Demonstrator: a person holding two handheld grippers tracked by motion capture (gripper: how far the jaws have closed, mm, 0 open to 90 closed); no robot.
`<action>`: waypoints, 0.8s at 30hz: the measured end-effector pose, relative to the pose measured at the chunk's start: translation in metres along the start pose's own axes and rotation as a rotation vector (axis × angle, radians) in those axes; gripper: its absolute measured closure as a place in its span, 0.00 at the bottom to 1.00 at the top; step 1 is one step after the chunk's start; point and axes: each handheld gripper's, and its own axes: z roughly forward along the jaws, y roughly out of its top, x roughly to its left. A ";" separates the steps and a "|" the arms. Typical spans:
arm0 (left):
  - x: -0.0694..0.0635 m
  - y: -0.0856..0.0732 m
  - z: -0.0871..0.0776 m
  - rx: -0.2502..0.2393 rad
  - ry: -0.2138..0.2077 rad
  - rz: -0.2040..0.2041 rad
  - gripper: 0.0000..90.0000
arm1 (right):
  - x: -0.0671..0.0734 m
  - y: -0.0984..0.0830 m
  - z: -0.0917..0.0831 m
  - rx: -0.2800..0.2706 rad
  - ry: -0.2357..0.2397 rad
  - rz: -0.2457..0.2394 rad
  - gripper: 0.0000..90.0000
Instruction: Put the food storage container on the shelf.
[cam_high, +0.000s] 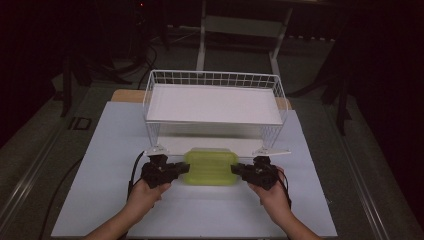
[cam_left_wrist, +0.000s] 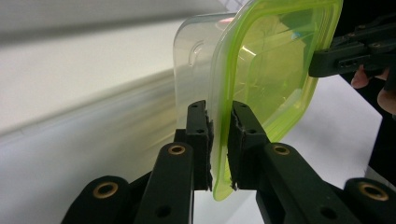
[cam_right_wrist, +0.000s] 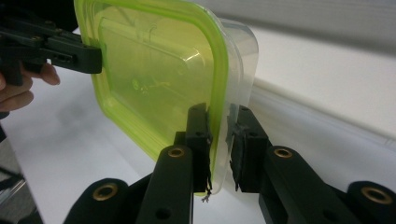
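Observation:
A clear plastic container with a lime-green lid (cam_high: 211, 166) sits between my two grippers, in front of the wire basket. My left gripper (cam_high: 187, 168) is shut on the container's left rim. In the left gripper view the container (cam_left_wrist: 275, 70) stands on edge and my left gripper (cam_left_wrist: 219, 109) clamps the lid's lip between its pads. My right gripper (cam_high: 233, 170) is shut on the opposite rim. In the right gripper view my right gripper (cam_right_wrist: 222, 112) pinches the lid edge and clear wall of the container (cam_right_wrist: 154, 70). Each view shows the other gripper holding the far side.
A white wire basket (cam_high: 215, 78) with a flat white floor stands raised on legs just behind the container. A white mat (cam_high: 100, 165) covers the table. Dark floor, cables and frame legs surround the table.

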 end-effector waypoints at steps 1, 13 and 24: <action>0.001 0.004 0.001 -0.004 0.006 0.005 0.89 | -0.002 0.003 0.000 -0.007 0.000 0.006 0.88; 0.023 0.012 0.030 -0.005 0.033 -0.009 0.89 | -0.026 0.014 0.024 -0.001 -0.045 0.033 0.87; 0.037 0.015 0.046 -0.005 0.049 -0.038 0.89 | -0.038 0.019 0.042 -0.005 -0.088 0.043 0.86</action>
